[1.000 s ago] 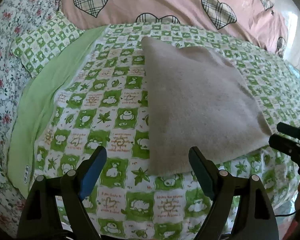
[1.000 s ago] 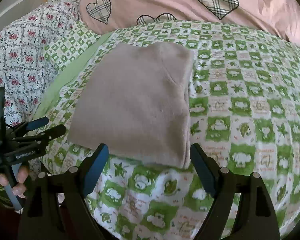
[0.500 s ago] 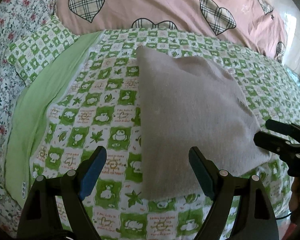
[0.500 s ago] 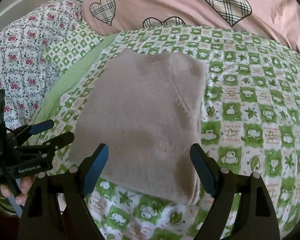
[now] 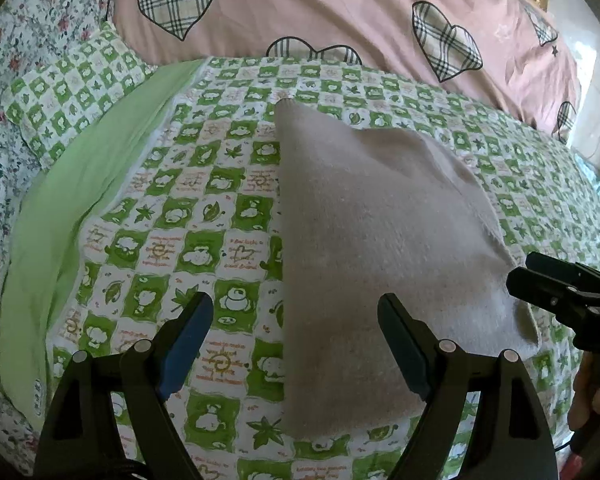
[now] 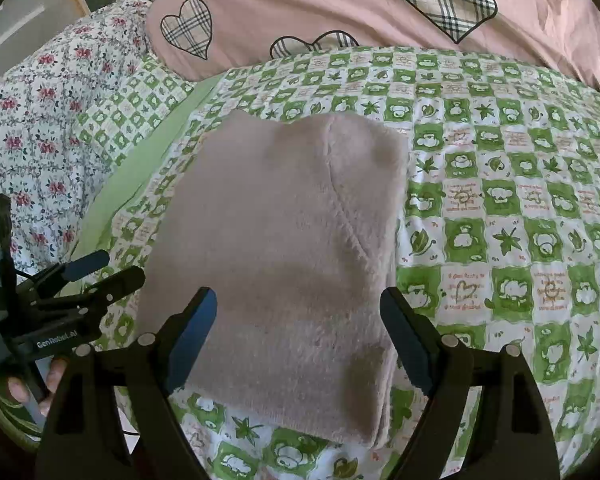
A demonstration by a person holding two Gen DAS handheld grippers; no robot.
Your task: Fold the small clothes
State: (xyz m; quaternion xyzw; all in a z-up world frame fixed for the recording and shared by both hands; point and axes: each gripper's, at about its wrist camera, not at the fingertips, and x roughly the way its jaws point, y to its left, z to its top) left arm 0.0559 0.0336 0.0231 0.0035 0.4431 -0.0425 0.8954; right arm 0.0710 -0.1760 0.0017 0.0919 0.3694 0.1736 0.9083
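A fuzzy beige knit garment (image 6: pixel 276 264), folded to a rectangle, lies flat near the bed's (image 6: pixel 500 184) front edge. Left gripper (image 5: pixel 296 344) and right gripper (image 6: pixel 298 338) hover spread wide, empty.

Beige garment (image 6: pixel 284 248) on green-checked (seemingly bear-printed) sheet (image 6: pixel 500 208).

Home bedrm; bed w/ quilt (image 5: pixel 236 184); pillow (image 5: pixel 340 8)

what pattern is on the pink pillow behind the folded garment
Plaid-filled hearts with dark outlines on the plain pink pillow, clearest in the left wrist view.
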